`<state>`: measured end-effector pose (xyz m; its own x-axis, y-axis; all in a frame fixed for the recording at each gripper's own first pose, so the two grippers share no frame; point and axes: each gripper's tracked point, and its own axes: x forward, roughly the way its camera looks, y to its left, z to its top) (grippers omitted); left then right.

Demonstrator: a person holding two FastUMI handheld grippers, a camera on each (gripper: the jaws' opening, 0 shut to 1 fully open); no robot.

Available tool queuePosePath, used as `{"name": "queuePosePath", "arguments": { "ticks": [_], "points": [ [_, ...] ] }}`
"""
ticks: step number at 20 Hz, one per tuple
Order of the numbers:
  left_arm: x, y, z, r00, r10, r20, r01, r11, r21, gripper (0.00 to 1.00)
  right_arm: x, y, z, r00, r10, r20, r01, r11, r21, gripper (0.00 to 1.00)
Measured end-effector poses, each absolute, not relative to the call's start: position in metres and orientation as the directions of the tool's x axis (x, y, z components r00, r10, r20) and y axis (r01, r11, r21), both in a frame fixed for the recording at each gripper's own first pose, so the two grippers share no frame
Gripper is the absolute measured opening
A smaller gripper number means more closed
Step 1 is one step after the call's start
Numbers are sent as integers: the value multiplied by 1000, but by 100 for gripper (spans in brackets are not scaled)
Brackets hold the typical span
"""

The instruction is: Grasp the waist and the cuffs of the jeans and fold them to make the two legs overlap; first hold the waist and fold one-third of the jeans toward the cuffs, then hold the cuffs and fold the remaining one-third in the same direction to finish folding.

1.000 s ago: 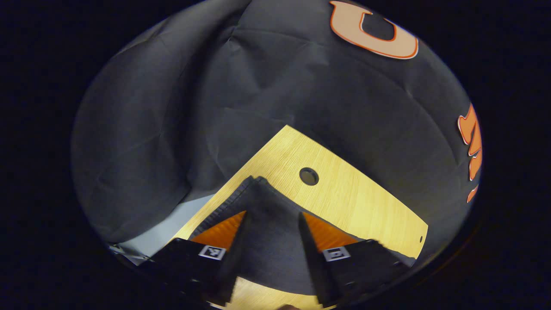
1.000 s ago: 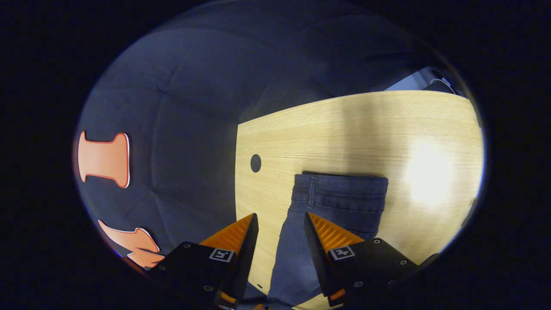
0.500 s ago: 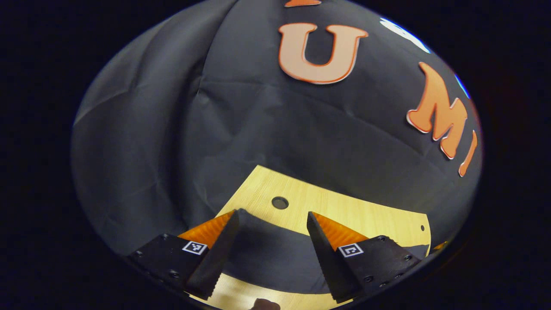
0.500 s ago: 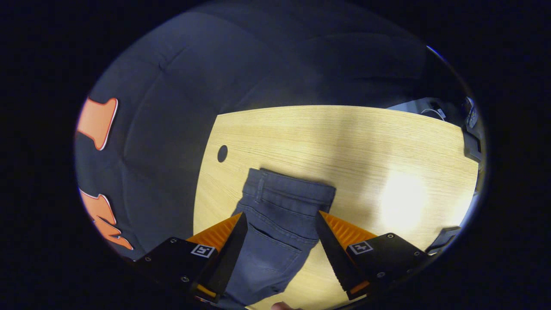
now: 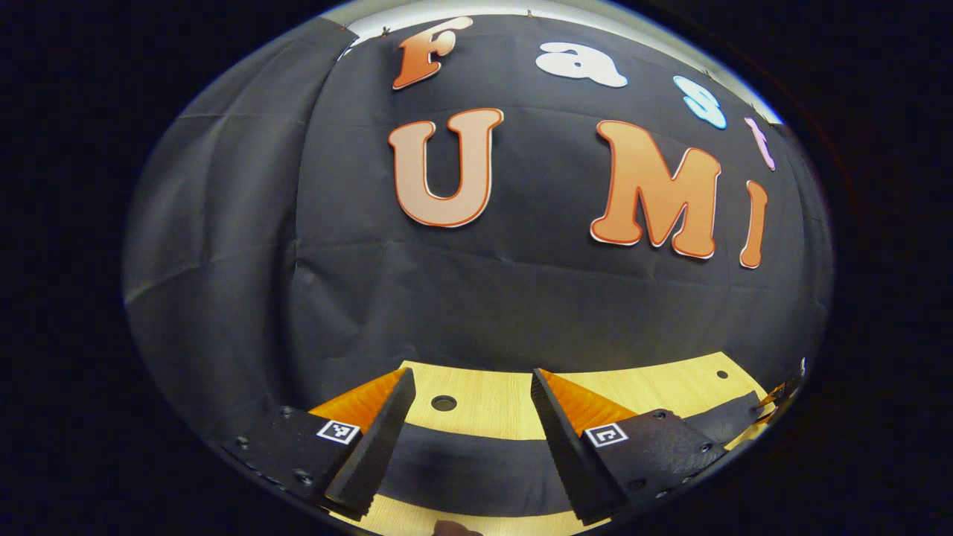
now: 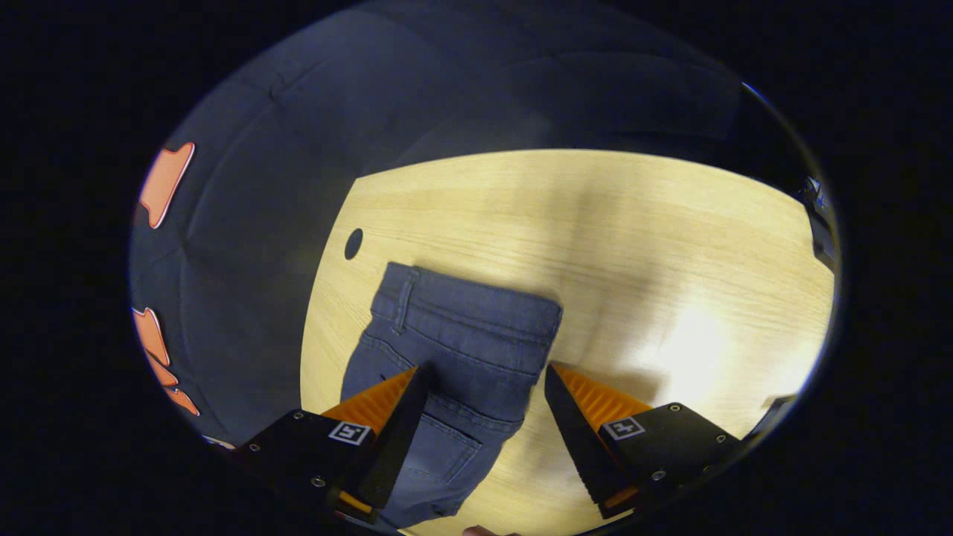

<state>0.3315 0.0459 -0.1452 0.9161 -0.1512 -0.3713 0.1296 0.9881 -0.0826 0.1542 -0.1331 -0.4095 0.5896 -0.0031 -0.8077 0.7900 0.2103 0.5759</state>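
The dark blue jeans lie folded on the wooden table, waistband at the far end and a back pocket nearer me. My right gripper hovers open over them, one finger above the denim and the other above bare wood beside the jeans' right edge. In the left gripper view the jeans show as a dark band lying across the table below my fingers. My left gripper is open, holds nothing and points at the booth wall.
A round cable hole pierces the table near its left edge, just beyond the waistband; the same hole sits between the left gripper's fingers. The black cloth wall closes the table's far and left sides. Bare wood stretches to the right of the jeans.
Both grippers have opened wider and let go of the denim, which now lies flat. The left gripper has tilted up towards the wall. The right gripper has drawn back over the waist.
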Motion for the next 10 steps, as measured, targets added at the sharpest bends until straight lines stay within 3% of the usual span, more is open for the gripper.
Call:
{"name": "queuePosePath", "arguments": {
  "ticks": [3, 6, 9, 10],
  "points": [
    [325, 36, -145, 911, -167, -377, 142, 986, -91, 94, 156, -134, -411, 611, -36, -790, 778, 212, 592, 93],
    [316, 31, -147, 907, -171, -386, 144, 985, -97, 94, 156, -132, -420, 614, -58, -787, 776, 222, 590, 75],
    [307, 20, -148, 897, -194, -396, 163, 980, -112, 94, 156, -133, -414, 606, -95, -790, 789, 196, 582, 38],
    [302, 15, -149, 894, -204, -399, 171, 978, -116, 94, 159, -131, -410, 609, -112, -785, 784, 233, 575, 27]
  ]
}}
